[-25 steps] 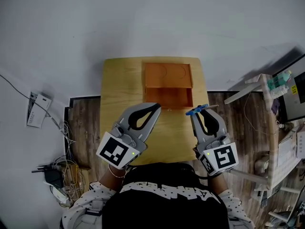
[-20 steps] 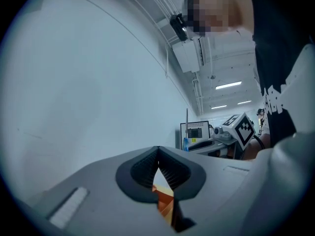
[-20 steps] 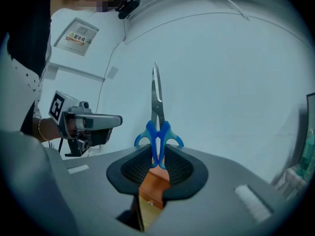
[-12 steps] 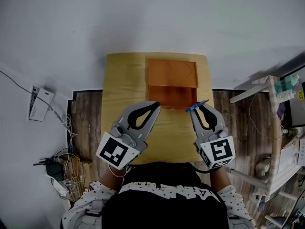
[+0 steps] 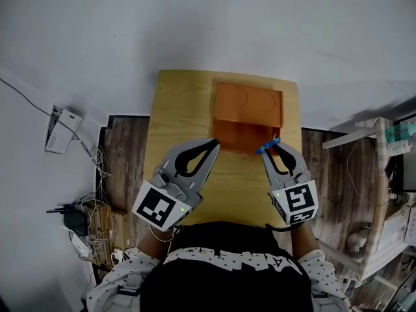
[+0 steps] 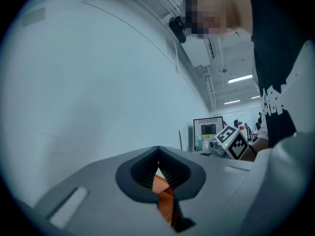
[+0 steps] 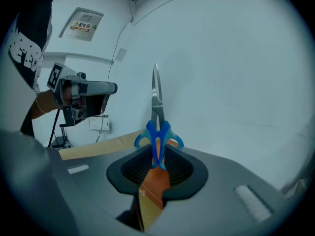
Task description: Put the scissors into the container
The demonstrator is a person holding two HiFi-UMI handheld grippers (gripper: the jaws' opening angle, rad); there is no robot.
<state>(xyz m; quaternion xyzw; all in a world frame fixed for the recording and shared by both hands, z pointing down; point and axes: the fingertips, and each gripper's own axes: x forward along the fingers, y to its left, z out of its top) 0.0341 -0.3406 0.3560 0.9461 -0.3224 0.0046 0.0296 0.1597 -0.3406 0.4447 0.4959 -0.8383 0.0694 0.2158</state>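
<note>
Scissors (image 5: 268, 147) are pinched by their blue handles in the right gripper (image 5: 277, 147) at the near right corner of the orange container (image 5: 249, 101) — picked up, not yet set inside — while the left gripper (image 5: 213, 144) is pressed together on nothing.

The scissors (image 7: 157, 132) have glossy blue plastic handles and bright, polished metal blades. The left tool (image 5: 213, 144) and the right tool (image 5: 277, 146) are both matt grey plastic, with black ribbed pads (image 7: 179, 168) that look rubbery. The container (image 5: 249, 106) is smooth and orange, seemingly plastic, with a slight sheen. The table (image 5: 182, 109) is pale matt wood with fine grain. The floor (image 5: 127, 158) shows darker wood-look planks. The wall (image 5: 195, 25) is smooth, matt white.
</note>
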